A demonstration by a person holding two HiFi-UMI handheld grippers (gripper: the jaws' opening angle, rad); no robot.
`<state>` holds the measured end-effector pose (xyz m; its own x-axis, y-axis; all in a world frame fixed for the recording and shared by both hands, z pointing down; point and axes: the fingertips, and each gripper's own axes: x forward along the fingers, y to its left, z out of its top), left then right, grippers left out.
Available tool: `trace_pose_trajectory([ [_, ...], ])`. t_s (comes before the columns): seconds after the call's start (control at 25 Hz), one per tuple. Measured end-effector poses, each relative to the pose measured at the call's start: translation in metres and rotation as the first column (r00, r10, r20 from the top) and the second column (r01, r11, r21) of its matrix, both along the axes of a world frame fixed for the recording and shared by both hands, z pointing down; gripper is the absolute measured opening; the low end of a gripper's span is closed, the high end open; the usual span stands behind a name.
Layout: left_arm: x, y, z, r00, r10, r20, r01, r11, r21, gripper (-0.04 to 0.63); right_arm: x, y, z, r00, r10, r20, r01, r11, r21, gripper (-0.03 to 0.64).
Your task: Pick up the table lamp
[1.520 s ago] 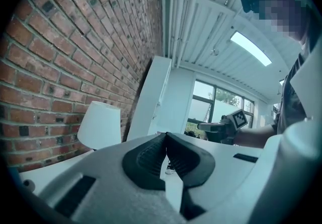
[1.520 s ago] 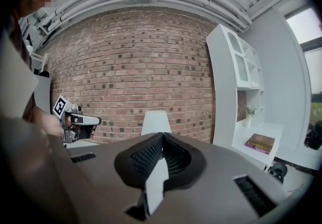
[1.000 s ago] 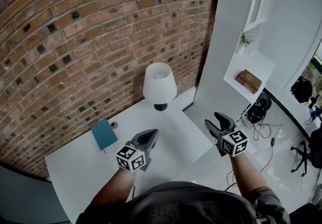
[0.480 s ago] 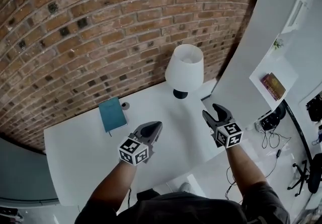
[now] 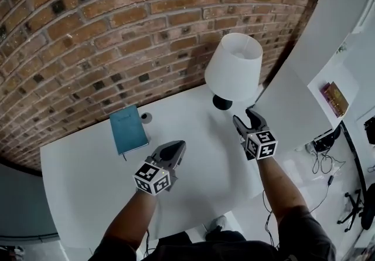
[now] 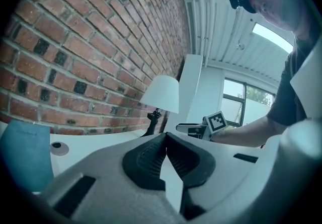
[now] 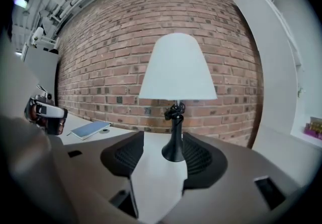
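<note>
Facing the table lamp (image 5: 233, 69) just ahead, the right hand-held gripper (image 5: 244, 119) gapes.

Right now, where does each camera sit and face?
Head view: on the head, facing steeply down at table, lamp, book; forearms, left gripper and right gripper show.
Left gripper view: along the left gripper's shut jaws toward the lamp; right gripper shows.
Right gripper view: along the right gripper's open jaws toward the lamp; left gripper shows.
Shared: all see the lamp.
</note>
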<state>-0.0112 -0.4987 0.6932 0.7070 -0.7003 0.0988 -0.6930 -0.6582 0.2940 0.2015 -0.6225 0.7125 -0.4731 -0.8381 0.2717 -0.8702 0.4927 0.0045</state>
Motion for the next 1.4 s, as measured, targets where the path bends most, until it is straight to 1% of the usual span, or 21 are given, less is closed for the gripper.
trace_pose_trajectory([
  [0.16,-0.003,-0.016,0.018,1.0,-0.009,0.022,0.008,1.0,0.027,0.003,-0.013,-0.03,0.028,1.0,0.01,-0.01,-0.01,1.0,0.003,0.233],
  [0.32,0.002,-0.034,0.028,1.0,-0.006,0.006,0.005,0.998,0.055,0.003,-0.023,-0.057,0.054,0.999,0.027,-0.018,-0.026,1.0,0.015,0.235],
  [0.52,0.008,-0.056,0.037,1.0,0.001,-0.007,-0.001,0.997,0.079,0.003,-0.028,-0.095,0.07,0.997,0.071,-0.043,-0.069,0.997,0.045,0.245],
  [0.76,0.015,-0.064,0.045,1.0,0.025,-0.015,-0.024,0.996,0.09,0.003,-0.03,-0.136,0.078,0.993,0.122,0.004,-0.122,0.992,0.04,0.249],
  [0.96,0.011,-0.069,0.048,0.999,0.024,-0.032,-0.021,0.996,0.089,0.003,-0.035,-0.152,0.077,0.99,0.142,0.013,-0.143,0.986,0.082,0.241],
  [1.04,0.011,-0.07,0.049,0.999,0.026,-0.037,-0.023,0.996,0.084,0.003,-0.038,-0.156,0.076,0.991,0.131,0.003,-0.13,0.987,0.09,0.167],
  [1.28,0.009,-0.07,0.046,0.999,0.025,-0.032,-0.023,0.997,0.08,0.003,-0.042,-0.153,0.075,0.997,0.051,-0.054,-0.05,0.998,0.038,0.158],
  [1.4,0.01,-0.072,0.039,0.999,0.025,-0.032,-0.022,0.996,0.084,0.003,-0.043,-0.152,0.068,0.996,0.026,-0.09,-0.022,0.999,0.038,0.158],
])
